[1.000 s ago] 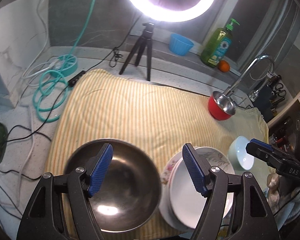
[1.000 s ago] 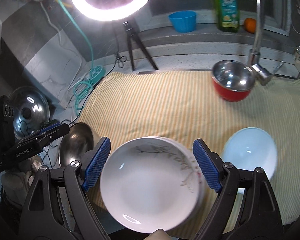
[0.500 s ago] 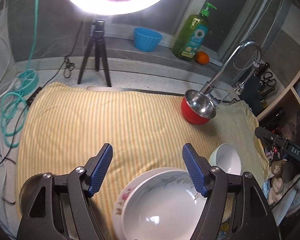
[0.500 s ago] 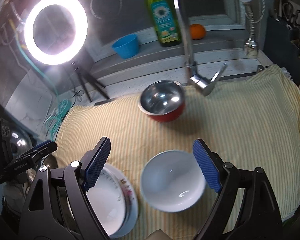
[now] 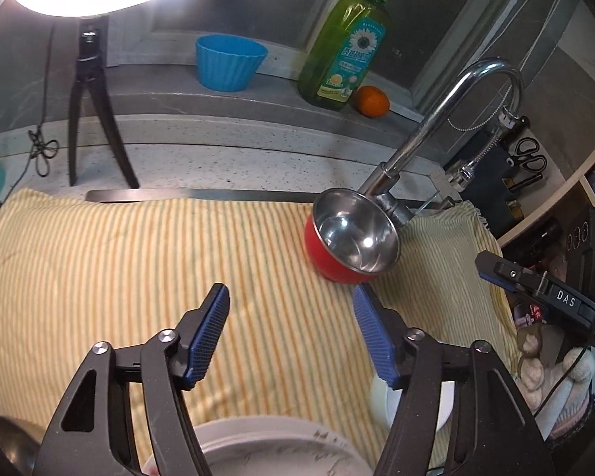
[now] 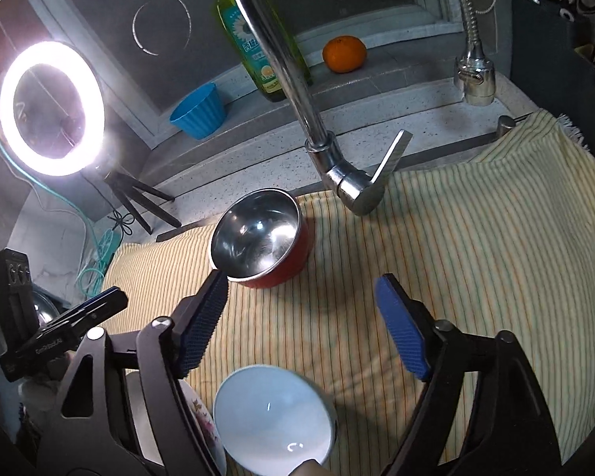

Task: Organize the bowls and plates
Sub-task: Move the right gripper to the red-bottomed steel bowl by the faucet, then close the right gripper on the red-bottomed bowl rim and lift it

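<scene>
A red bowl with a steel inside (image 5: 353, 238) stands on the striped yellow cloth (image 5: 139, 261) by the tap base; it also shows in the right wrist view (image 6: 260, 234). My left gripper (image 5: 291, 317) is open and empty, above the cloth just short of the red bowl. White plates (image 5: 281, 452) lie below it at the front edge. My right gripper (image 6: 301, 313) is open and empty, above a white bowl (image 6: 273, 416) and short of the red bowl. The plates' floral rim (image 6: 202, 420) shows left of the white bowl.
A curved tap (image 5: 448, 127) rises behind the red bowl. On the ledge stand a blue cup (image 5: 230, 61), a green soap bottle (image 5: 345, 47) and an orange (image 5: 372, 101). A ring light on a tripod (image 5: 89, 91) stands at the back left. A steel bowl's edge (image 5: 4, 444) shows at front left.
Both grippers have swung right and forward toward the red bowl. The plates and steel bowl have slid to the bottom of the left view; the white bowl sits lower in the right view.
</scene>
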A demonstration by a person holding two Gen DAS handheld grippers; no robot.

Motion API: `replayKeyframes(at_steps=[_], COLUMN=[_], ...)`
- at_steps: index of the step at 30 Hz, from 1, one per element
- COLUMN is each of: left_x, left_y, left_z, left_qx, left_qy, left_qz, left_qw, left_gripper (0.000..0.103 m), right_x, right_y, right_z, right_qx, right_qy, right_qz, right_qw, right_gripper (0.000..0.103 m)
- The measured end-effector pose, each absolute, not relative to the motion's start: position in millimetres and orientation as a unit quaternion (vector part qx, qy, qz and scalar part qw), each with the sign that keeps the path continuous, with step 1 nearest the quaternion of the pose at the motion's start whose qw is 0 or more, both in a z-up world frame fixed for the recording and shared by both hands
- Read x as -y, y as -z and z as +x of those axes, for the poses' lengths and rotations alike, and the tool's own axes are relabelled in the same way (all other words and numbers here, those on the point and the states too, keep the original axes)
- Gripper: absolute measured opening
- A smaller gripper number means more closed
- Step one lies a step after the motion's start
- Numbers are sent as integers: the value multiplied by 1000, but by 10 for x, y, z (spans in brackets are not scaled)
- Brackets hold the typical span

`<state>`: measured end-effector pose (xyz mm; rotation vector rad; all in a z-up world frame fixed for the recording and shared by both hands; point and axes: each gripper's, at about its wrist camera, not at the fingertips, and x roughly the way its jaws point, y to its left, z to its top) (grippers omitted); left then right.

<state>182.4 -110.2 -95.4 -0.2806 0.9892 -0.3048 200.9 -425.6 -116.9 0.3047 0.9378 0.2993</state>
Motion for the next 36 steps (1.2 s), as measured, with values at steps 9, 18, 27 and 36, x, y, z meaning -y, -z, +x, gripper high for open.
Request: replayKeyframes(at_steps=[9, 18, 27, 36], left_x=[1320, 1423, 1514, 1532], left_y=[1230, 1346, 1478, 1559], left_z=[2305, 2549, 2688, 2729], left_qx=[-499, -506, -521, -529], left_qy=[146, 146, 148, 160], left_qz=[-165, -175, -166, -174], left_qw=[838, 832, 824, 815], left_gripper=[35, 29, 20, 13], right_x=[4217, 4149, 4141, 4092], right_y=[1440, 1627, 1760, 1771], right_z=[2419, 2682, 2784, 2808], right_qx=[-482, -502, -518, -523], right_qy=[-185, -205, -208, -209], right_qz=[165, 182, 198, 197], right_qw=[840, 820, 806, 803], right_gripper=[55, 42, 32, 25])
